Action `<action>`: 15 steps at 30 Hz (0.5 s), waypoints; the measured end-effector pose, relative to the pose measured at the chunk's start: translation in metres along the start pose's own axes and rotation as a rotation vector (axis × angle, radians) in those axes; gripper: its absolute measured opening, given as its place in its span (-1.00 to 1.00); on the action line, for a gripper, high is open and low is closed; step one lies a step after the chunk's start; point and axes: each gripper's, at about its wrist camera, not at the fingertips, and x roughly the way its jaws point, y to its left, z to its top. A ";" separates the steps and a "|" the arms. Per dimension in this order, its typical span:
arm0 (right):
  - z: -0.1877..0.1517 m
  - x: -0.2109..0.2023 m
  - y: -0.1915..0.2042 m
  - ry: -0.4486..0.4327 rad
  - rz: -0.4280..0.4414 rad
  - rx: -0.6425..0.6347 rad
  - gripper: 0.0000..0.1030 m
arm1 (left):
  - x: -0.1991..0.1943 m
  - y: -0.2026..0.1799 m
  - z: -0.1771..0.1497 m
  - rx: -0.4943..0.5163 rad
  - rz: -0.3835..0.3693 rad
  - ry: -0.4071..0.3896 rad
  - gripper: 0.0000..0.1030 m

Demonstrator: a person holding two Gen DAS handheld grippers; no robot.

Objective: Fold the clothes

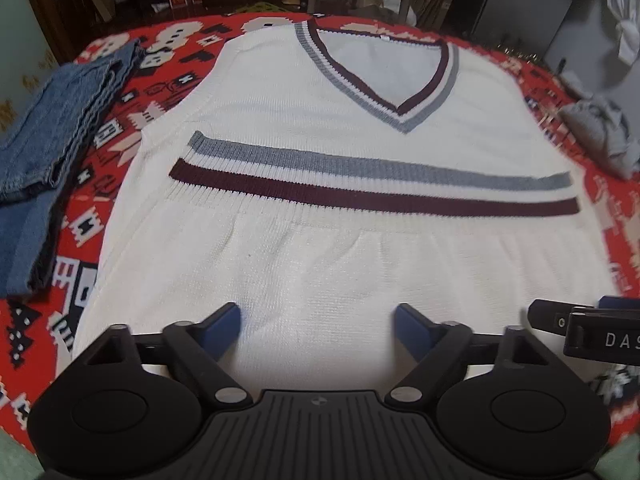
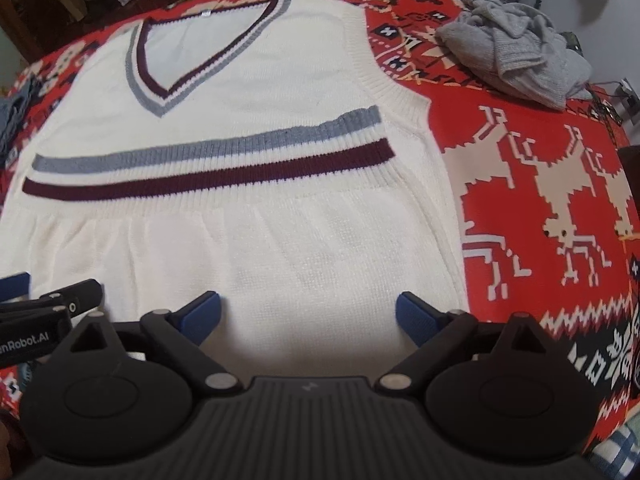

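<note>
A red patterned cloth (image 2: 520, 128) with pale reindeer and snowflake figures covers the desk. Spread flat across its middle lies a white knit sleeveless vest (image 1: 320, 152) (image 2: 240, 152), front side up, its V-neck trimmed in grey and maroon pointing away from the cameras. A grey stripe above a maroon stripe runs across the ribbed band at the chest, and the lower part of the vest reaches toward the near edge. On the left side of the desk, just beside the vest, sits a folded pile of blue denim (image 1: 44, 144). At the far right, well apart from the vest, a crumpled grey knit garment (image 2: 516, 52) (image 1: 600, 132) rests on the cloth. The left tool (image 1: 318, 326) and the right tool (image 2: 308, 314) both hover over the vest's lower part, side by side, each with its blue-padded fingers spread wide and gripping nothing.
</note>
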 end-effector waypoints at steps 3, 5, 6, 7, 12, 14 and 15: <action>-0.004 -0.023 0.000 -0.026 0.049 0.024 0.69 | -0.015 0.014 -0.001 -0.064 -0.111 0.012 0.24; -0.007 -0.038 0.004 -0.043 0.088 0.025 0.54 | -0.026 0.019 -0.004 -0.074 -0.181 0.015 -0.06; -0.009 -0.045 0.006 -0.054 0.102 0.028 0.48 | -0.031 0.020 -0.006 -0.073 -0.212 0.018 -0.11; -0.012 -0.051 0.009 -0.060 0.116 0.036 0.36 | -0.036 0.021 -0.008 -0.072 -0.243 0.021 -0.19; -0.032 -0.065 0.022 -0.038 0.164 0.039 -0.51 | -0.047 0.022 -0.020 -0.072 -0.344 0.044 -0.38; -0.036 -0.066 0.029 -0.037 0.155 0.023 -0.82 | -0.044 0.022 -0.024 -0.078 -0.370 0.069 -0.54; -0.037 -0.065 0.032 -0.038 0.153 0.014 -0.89 | -0.041 0.021 -0.026 -0.080 -0.381 0.084 -0.59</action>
